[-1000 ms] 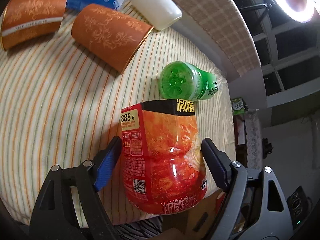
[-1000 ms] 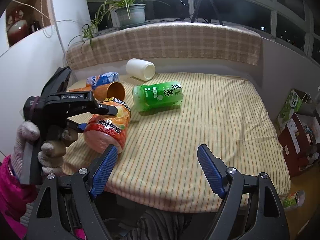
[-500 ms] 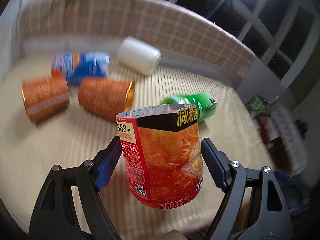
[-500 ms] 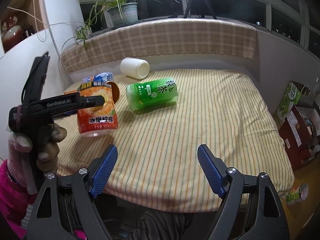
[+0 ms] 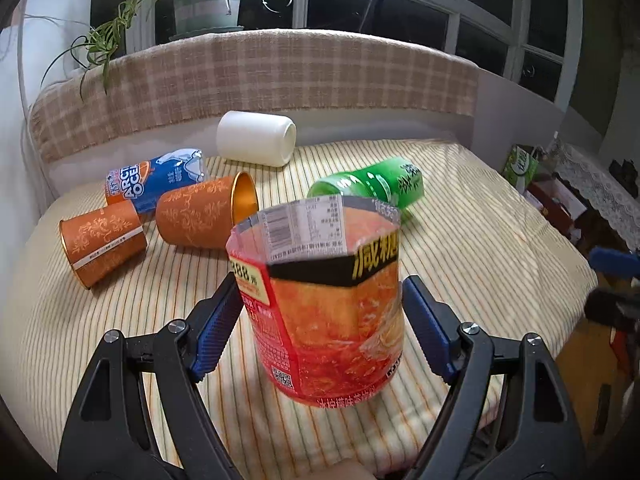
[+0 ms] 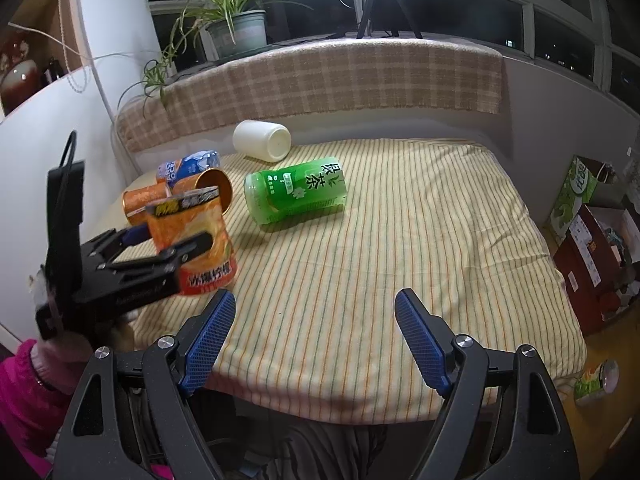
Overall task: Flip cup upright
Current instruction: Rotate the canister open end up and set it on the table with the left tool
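Now the left gripper point(image 5: 320, 320) squeezes the red-orange cup point(image 5: 324, 300), which stands mouth up at the near edge of the striped table point(image 5: 460, 240). Nearby, the right gripper point(image 6: 314, 340) hangs wide apart, holding nothing.

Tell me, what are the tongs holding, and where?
The left tongs grip the red cup by its sides, about mid-height, open end up. The right tongs hold nothing.
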{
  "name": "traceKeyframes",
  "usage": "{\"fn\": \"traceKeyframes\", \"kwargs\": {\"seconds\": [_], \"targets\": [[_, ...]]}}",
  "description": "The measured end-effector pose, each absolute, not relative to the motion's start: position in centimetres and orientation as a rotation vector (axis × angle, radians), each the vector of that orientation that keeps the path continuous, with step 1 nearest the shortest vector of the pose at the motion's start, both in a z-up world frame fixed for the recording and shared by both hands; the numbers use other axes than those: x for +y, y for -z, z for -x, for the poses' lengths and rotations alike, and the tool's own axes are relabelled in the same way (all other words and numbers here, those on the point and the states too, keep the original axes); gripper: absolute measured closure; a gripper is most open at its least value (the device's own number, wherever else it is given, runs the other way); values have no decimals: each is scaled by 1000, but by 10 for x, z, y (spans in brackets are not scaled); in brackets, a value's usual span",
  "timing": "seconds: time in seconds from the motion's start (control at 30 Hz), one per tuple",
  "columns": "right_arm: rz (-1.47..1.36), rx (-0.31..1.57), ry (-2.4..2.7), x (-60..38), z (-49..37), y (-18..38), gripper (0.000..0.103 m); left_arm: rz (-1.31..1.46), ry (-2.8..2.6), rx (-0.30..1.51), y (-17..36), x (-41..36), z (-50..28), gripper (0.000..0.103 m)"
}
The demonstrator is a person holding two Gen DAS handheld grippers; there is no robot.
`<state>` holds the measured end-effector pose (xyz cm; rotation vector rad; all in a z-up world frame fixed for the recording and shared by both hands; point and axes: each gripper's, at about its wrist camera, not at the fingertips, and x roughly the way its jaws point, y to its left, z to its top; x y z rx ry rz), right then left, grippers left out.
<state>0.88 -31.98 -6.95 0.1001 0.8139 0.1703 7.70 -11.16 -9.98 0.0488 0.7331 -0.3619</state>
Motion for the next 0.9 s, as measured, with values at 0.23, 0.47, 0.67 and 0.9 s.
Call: {"fn": "traceKeyframes", "kwargs": {"seconds": [0.23, 0.47, 0.67, 0.9], "targets": [[-106, 819, -187, -313, -6, 72, 21, -5, 430, 785, 98, -101, -67, 19], [-83, 788, -198, -301, -6, 70, 21, 22, 454, 771, 91, -94, -54, 15], [-62, 740, -191, -295, -8, 69, 21, 18, 436, 718, 76, -82, -37, 15], [-12, 674, -142, -286, -11, 68, 21, 29, 334, 597, 51, -58, -21, 15]]}}
